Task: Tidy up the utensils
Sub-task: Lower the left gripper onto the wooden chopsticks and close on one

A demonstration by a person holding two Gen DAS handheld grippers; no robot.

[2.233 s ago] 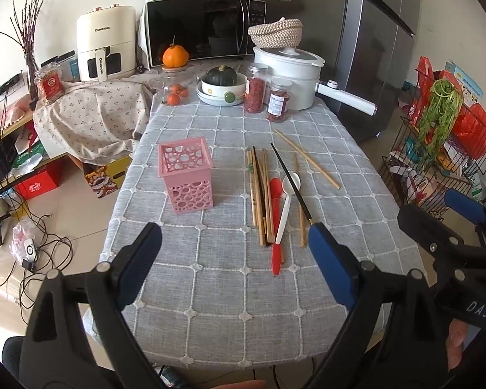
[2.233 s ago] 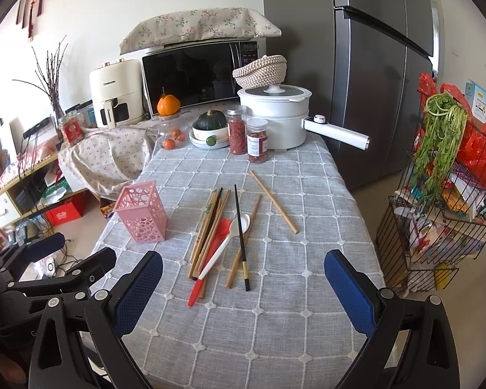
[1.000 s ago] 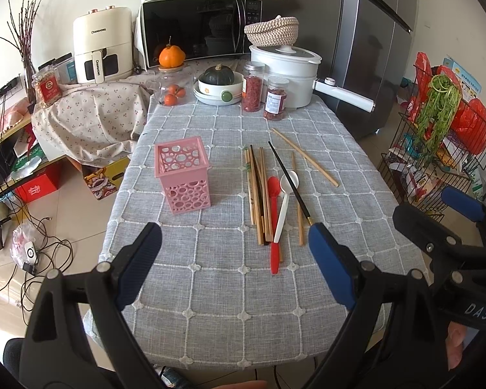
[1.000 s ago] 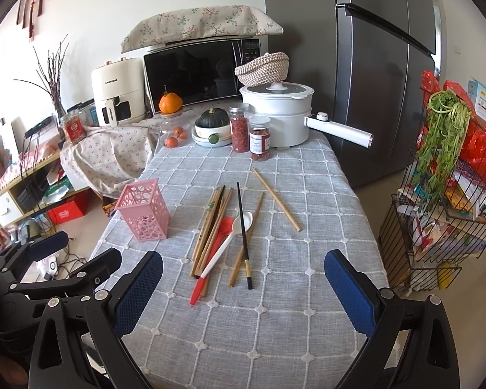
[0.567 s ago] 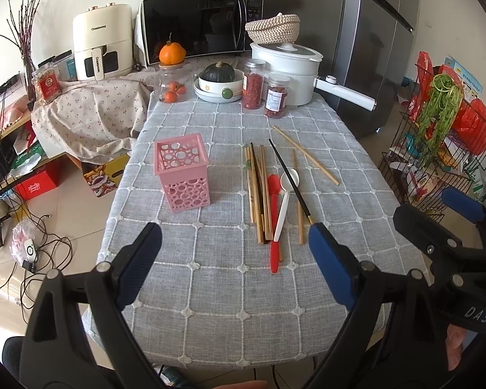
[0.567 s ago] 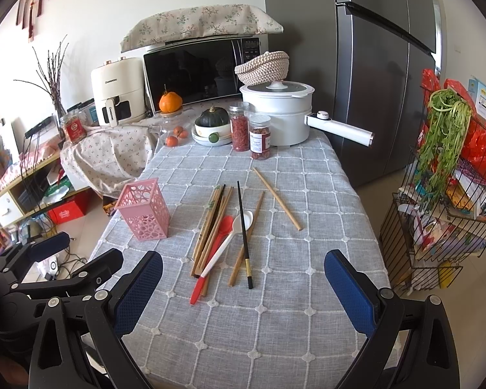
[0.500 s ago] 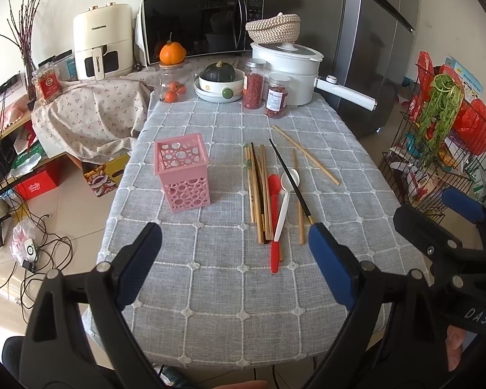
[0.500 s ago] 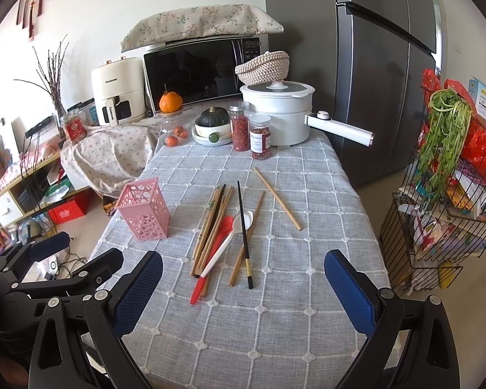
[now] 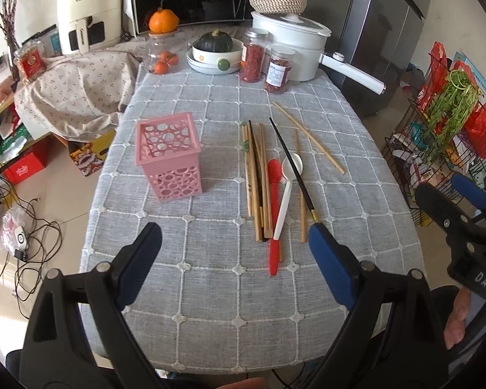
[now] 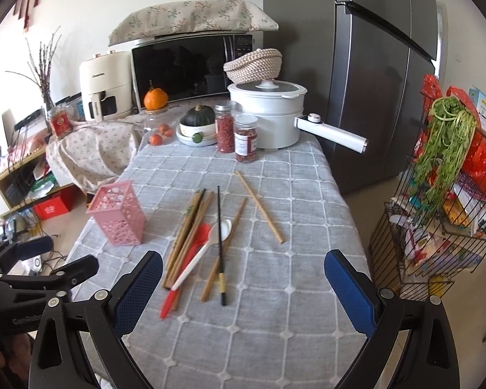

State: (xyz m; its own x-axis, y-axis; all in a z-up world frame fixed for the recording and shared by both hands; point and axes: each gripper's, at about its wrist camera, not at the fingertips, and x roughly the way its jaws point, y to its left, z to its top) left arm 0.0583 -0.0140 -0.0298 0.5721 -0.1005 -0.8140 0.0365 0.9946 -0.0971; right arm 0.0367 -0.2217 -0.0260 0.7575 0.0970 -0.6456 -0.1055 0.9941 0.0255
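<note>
On the tabletop (image 9: 210, 291), the utensil holder (image 9: 169, 157) stands ahead-left of the left tongs (image 9: 235, 259). Chopsticks (image 9: 255, 175) and two spoons (image 9: 283, 191) lie ahead-right, between both tongs. Jars (image 10: 235, 136) and a pot (image 10: 272, 113) sit far beyond.

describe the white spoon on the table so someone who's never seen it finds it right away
Start at the grey checked tablecloth and find the pink perforated holder; to its right lies a loose row of utensils. Among them the white spoon rests bowl-up beside a red spoon, with a black chopstick crossing its bowl. It is the only white piece among the wooden chopsticks.
</note>
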